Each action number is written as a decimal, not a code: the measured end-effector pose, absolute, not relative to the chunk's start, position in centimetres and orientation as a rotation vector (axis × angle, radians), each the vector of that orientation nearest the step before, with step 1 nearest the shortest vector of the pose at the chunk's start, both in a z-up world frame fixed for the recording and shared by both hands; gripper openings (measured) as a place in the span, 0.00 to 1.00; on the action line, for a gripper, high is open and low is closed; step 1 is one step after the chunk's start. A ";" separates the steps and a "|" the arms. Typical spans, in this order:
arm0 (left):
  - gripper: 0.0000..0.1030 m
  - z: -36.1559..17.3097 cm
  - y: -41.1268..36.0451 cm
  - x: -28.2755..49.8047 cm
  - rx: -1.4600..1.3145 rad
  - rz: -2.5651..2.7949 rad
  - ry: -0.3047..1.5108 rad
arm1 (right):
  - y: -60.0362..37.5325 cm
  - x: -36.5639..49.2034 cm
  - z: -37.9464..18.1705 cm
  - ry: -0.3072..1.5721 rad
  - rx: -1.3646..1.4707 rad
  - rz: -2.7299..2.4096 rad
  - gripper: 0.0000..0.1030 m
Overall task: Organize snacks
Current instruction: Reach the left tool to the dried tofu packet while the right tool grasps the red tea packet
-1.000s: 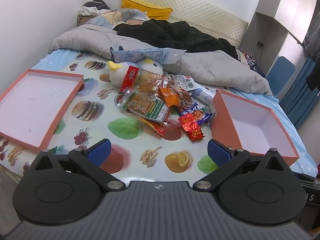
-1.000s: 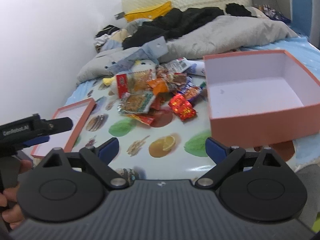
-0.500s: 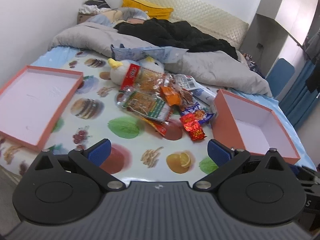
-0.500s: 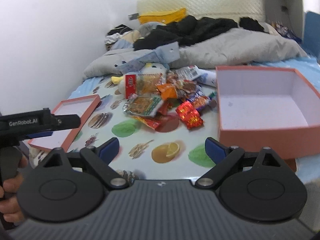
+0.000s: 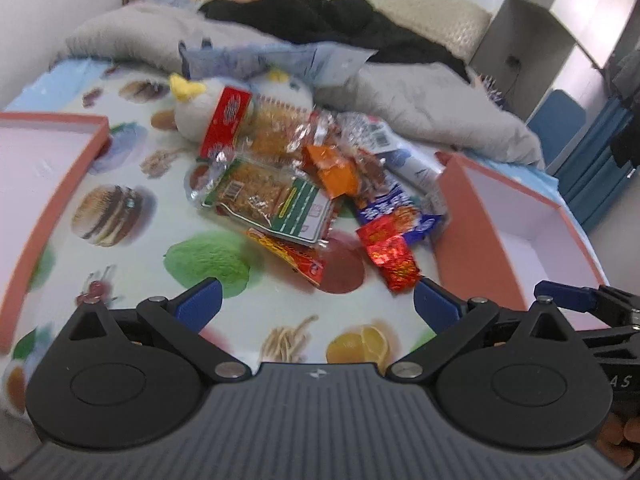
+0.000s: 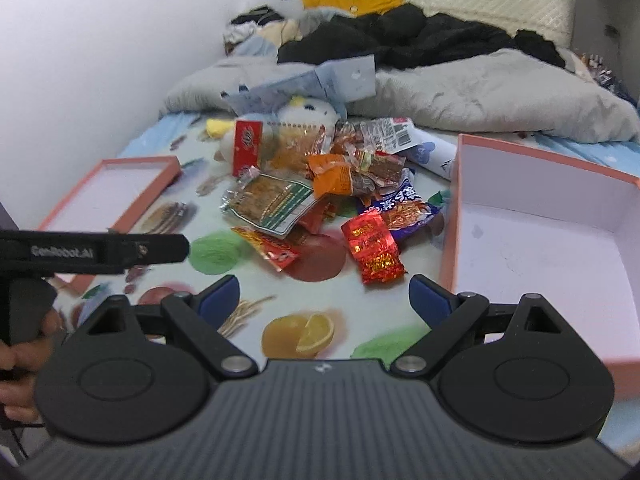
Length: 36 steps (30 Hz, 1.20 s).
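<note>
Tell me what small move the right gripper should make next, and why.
Probably ease the right gripper forward and down onto the red foil packet. Its jaws are open and empty, that packet is the nearest snack in the pile, lying loose just ahead, and the deep pink box beside it is still empty.

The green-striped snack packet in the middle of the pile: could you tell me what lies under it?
Under the green-striped packet, a red-and-yellow wrapper pokes out at its near edge, resting on the printed sheet. Whatever else lies beneath is covered.
</note>
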<state>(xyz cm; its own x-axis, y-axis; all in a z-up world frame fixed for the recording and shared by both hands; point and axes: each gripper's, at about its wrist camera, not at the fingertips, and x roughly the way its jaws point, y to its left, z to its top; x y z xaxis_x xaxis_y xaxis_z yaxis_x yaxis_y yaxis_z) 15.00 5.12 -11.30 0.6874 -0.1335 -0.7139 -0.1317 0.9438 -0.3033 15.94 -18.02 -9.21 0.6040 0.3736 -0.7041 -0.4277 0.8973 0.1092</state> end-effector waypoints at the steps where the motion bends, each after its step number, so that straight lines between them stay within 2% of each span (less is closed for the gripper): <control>1: 0.99 -11.9 5.5 16.2 -0.369 -0.003 0.844 | -17.7 17.1 -9.6 0.821 -0.081 0.471 0.87; 2: 0.99 -12.5 5.9 17.7 -0.398 -0.003 0.883 | -17.3 18.2 -9.9 0.852 -0.087 0.474 0.78; 3: 0.99 -12.9 6.3 18.8 -0.422 -0.009 0.907 | -17.0 19.3 -10.1 0.887 -0.086 0.477 0.74; 10: 0.98 -13.1 7.7 23.5 -0.478 -0.058 0.973 | -15.7 24.6 -9.3 0.982 -0.153 0.477 0.75; 15: 0.98 -14.7 9.4 25.0 -0.518 -0.056 1.001 | -15.6 26.8 -10.8 1.082 -0.127 0.420 0.74; 22: 0.98 -18.3 10.3 25.0 -0.533 -0.115 0.994 | -14.6 26.4 -12.5 1.018 -0.175 0.445 0.74; 24: 0.92 -19.6 10.2 25.1 -0.538 -0.122 0.993 | -13.9 26.3 -13.4 0.998 -0.200 0.446 0.74; 29: 0.85 -22.3 10.4 25.5 -0.566 -0.135 0.938 | -12.7 25.8 -15.3 0.962 -0.232 0.383 0.74; 31: 0.77 -23.2 10.5 25.7 -0.596 -0.131 0.930 | -12.3 25.8 -16.0 0.954 -0.249 0.356 0.74; 36: 0.65 -23.8 10.1 26.4 -0.596 -0.127 0.901 | -11.3 25.9 -17.6 0.911 -0.367 0.299 0.74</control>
<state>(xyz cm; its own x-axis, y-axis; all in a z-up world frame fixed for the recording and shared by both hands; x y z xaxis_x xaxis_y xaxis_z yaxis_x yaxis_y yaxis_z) 26.38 10.07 -23.84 0.6256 -0.3460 -0.6992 -0.1397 0.8321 -0.5367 25.92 -11.34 -17.59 0.5790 0.0965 -0.8096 -0.4024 0.8974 -0.1808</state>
